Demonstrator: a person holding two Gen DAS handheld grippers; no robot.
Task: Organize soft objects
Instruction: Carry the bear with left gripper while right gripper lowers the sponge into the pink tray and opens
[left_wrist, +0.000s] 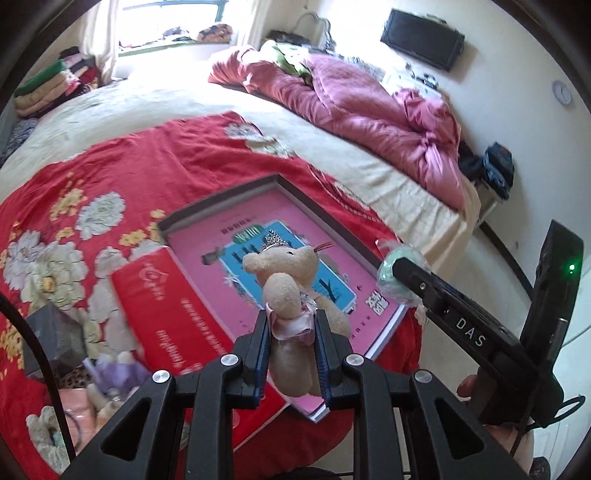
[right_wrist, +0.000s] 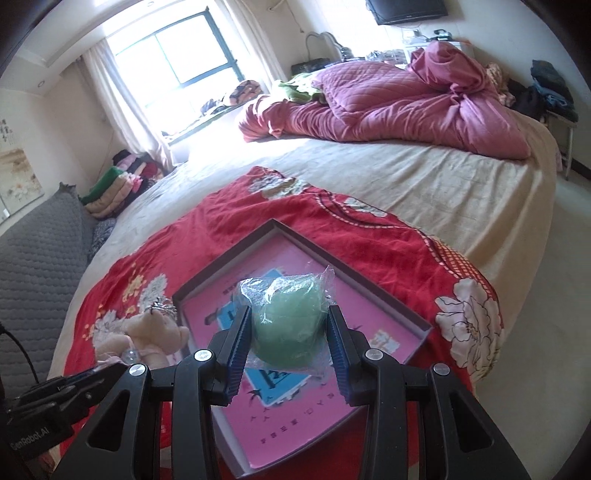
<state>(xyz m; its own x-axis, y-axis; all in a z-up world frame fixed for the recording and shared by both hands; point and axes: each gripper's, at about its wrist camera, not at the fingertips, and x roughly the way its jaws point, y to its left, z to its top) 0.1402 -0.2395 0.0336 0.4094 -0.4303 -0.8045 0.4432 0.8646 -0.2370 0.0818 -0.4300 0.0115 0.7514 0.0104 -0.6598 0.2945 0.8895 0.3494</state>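
Note:
My left gripper (left_wrist: 291, 325) is shut on a beige plush mouse (left_wrist: 284, 273) in a pink dress with a small crown, held above an open shallow box (left_wrist: 221, 199) with a pink lining. The mouse also shows in the right wrist view (right_wrist: 155, 336), at the box's left edge. My right gripper (right_wrist: 288, 321) is shut on a green soft ball (right_wrist: 288, 321) wrapped in clear plastic, held over the same box (right_wrist: 421, 321). In the left wrist view the ball (left_wrist: 395, 277) and right gripper sit at the box's right side.
The box lies on a red flowered cloth (left_wrist: 110, 155) on a big bed (right_wrist: 406, 173). A red box lid (left_wrist: 177, 314) lies by the box. Several small soft things (left_wrist: 107, 380) lie at the lower left. A pink quilt (right_wrist: 406, 103) is bunched at the far side.

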